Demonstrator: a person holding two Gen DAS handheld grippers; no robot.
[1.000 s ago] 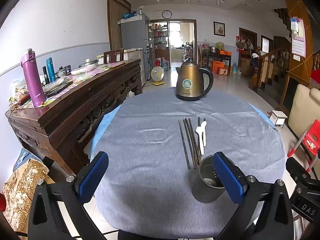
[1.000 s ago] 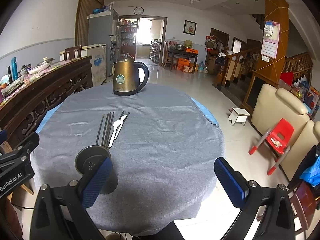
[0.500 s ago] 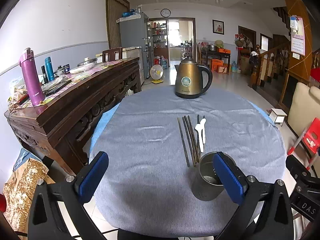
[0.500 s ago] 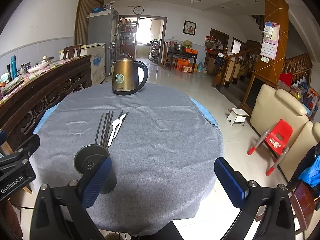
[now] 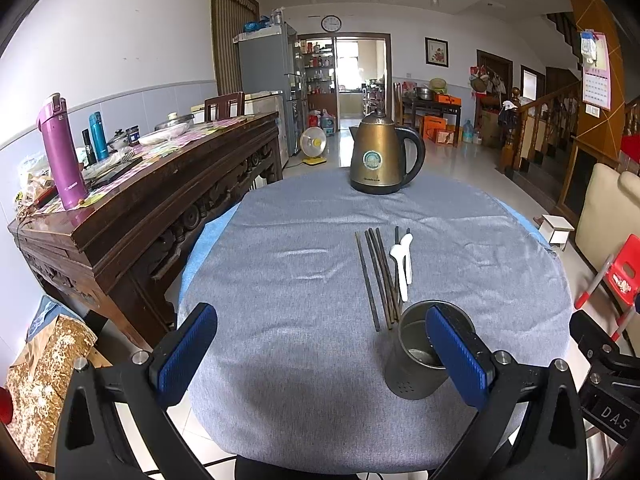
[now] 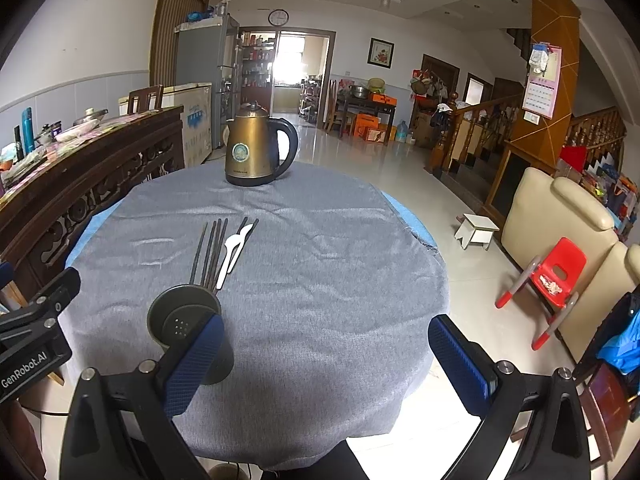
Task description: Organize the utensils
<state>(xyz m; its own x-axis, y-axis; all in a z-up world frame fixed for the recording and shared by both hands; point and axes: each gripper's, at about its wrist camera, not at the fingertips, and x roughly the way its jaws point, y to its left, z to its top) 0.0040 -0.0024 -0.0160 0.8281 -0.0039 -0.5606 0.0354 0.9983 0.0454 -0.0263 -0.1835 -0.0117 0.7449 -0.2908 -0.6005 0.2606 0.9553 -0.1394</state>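
Observation:
A grey metal utensil cup [image 5: 412, 354] stands empty on the grey tablecloth [image 5: 288, 280]; it also shows in the right wrist view [image 6: 182, 322]. Just beyond it lie several dark chopsticks [image 5: 374, 276] [image 6: 208, 252] and two white spoons [image 5: 402, 258] [image 6: 230, 250], side by side. My left gripper [image 5: 322, 350] is open and empty, with its right finger in front of the cup. My right gripper [image 6: 326, 362] is open and empty, with its left finger in front of the cup.
A brass kettle [image 5: 380, 160] stands at the table's far edge. A carved wooden sideboard [image 5: 132, 208] with bottles stands to the left. A cream sofa [image 6: 560, 232], a red child's chair [image 6: 556, 276] and a small white stool [image 6: 478, 230] are to the right.
Both grippers have moved slightly forward toward the table; the cup and utensils sit a little lower and nearer in view. Nothing was grasped.

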